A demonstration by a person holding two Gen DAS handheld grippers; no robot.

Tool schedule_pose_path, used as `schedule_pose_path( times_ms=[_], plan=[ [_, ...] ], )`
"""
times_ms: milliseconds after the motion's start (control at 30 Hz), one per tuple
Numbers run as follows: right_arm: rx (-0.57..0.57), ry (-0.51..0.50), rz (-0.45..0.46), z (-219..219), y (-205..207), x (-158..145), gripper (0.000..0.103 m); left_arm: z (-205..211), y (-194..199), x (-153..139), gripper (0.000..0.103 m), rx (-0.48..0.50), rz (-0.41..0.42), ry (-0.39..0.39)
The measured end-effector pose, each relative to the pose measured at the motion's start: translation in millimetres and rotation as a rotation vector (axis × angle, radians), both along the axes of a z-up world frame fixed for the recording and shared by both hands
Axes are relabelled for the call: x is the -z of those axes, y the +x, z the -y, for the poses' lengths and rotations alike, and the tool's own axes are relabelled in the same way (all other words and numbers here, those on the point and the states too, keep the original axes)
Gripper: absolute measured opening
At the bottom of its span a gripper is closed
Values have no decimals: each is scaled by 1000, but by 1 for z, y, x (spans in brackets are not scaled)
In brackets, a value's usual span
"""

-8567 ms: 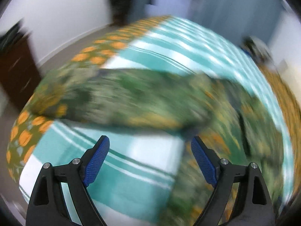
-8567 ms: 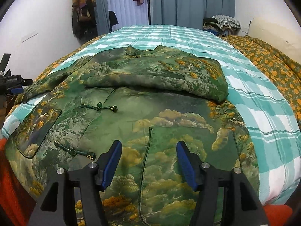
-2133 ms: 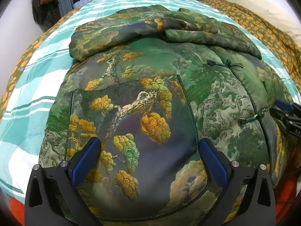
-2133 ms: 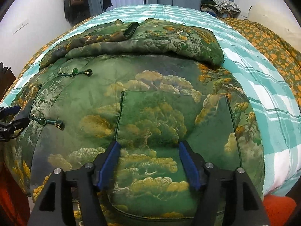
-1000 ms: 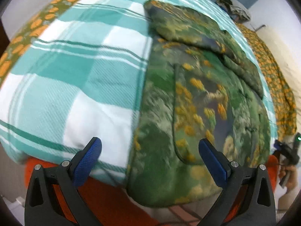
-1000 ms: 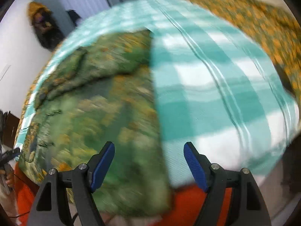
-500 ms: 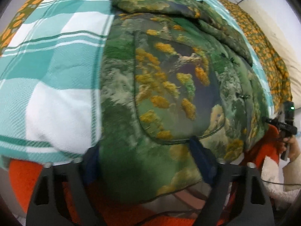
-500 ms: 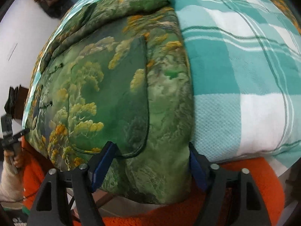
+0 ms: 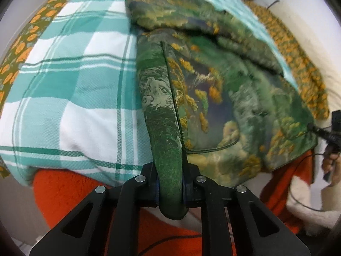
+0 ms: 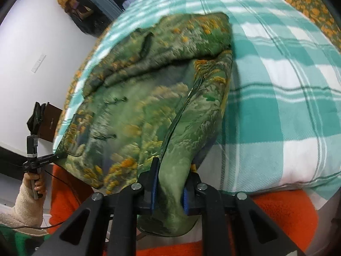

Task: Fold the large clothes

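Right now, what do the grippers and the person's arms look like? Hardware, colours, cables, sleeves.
Both grippers, left gripper and right gripper, are matte black linkage frames with triangular cut-outs and silver pivot pins. The right's fingers carry blue ribbed pads. Seen from the other side, each tool has a black pistol grip, a thin black cable and a camera block with a white label. The sleeves are cream fleece.

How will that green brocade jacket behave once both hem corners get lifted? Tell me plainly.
The jacket will probably sag between the left gripper and right gripper: its fabric bunches thickly where each is clamped. It looks padded, so likely heavy-ish. The folded sleeves on top may slide as it rises off the checked blanket.
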State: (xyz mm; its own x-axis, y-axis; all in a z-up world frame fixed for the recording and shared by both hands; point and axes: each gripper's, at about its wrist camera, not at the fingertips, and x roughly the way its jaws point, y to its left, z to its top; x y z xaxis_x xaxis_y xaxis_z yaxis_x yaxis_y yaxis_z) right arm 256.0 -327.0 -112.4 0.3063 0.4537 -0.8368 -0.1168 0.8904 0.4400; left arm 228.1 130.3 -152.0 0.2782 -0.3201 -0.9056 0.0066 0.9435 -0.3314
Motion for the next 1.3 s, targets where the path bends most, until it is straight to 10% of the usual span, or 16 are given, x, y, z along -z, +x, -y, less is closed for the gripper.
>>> schedule_pose_path(
  times_ms=[500,700,933,1133,1300],
  plan=[
    [-3,238,-25,45,-61,-56,16,-37,-75,-69,12,31,28,-67],
    [31,309,118,56,9,-84,16,-62,3,-113,12,-41,233,-150],
    [213,334,142,61,134,-27,16,-75,141,-73,12,-221,230,-220],
    [415,350,45,71,187,63,18,-50,184,-24,20,-221,180,-46],
    [477,410,17,70,195,79,38,-52,180,-22,68,-231,179,-98]
  ],
)
